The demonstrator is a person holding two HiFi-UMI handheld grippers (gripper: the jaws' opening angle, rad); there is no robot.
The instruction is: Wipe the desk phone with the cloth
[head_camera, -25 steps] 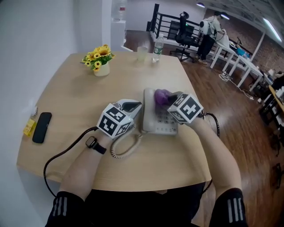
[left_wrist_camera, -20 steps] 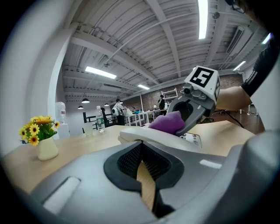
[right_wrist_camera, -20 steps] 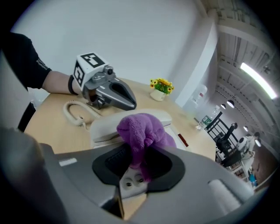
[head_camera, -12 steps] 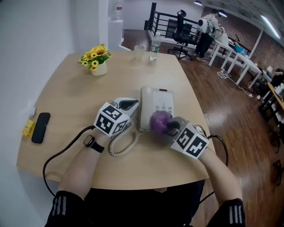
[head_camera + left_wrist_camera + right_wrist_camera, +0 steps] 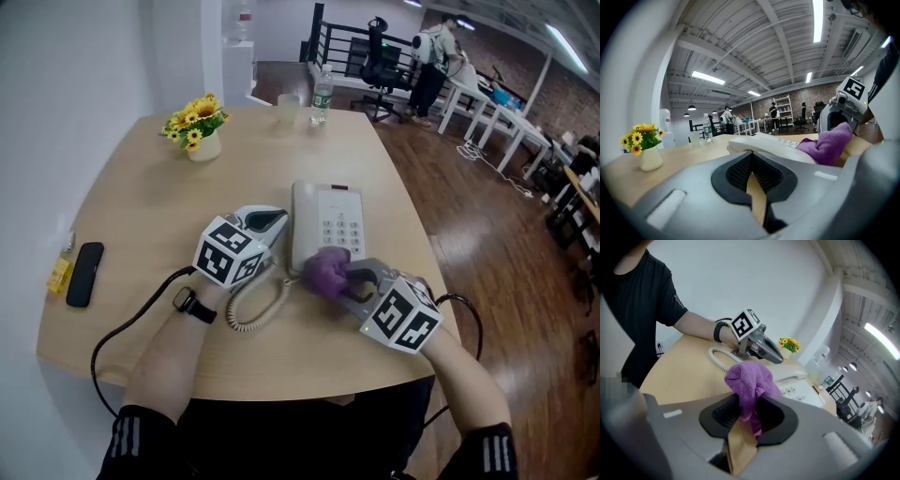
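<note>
A light grey desk phone [image 5: 328, 225] lies in the middle of the round wooden table [image 5: 141, 206]. Its coiled cord [image 5: 253, 305] curls off the near left corner. My right gripper [image 5: 352, 279] is shut on a bunched purple cloth [image 5: 325, 272], which sits at the phone's near edge. In the right gripper view the cloth [image 5: 750, 380] sticks up out of the jaws, with the phone [image 5: 801, 390] just beyond. My left gripper [image 5: 275, 221] rests against the phone's left side, jaws shut with nothing between them. The left gripper view shows the phone [image 5: 764, 143] and the cloth [image 5: 827, 143] ahead.
A pot of yellow flowers [image 5: 199, 131] stands at the far left. A water bottle [image 5: 322, 94] and a cup [image 5: 286, 108] stand at the far edge. A black handset-like device [image 5: 84, 274] and a yellow item [image 5: 60, 274] lie near the left edge.
My right gripper has drawn the cloth from the far end of the phone, over the keypad, to its near edge. The left gripper has hardly moved.
</note>
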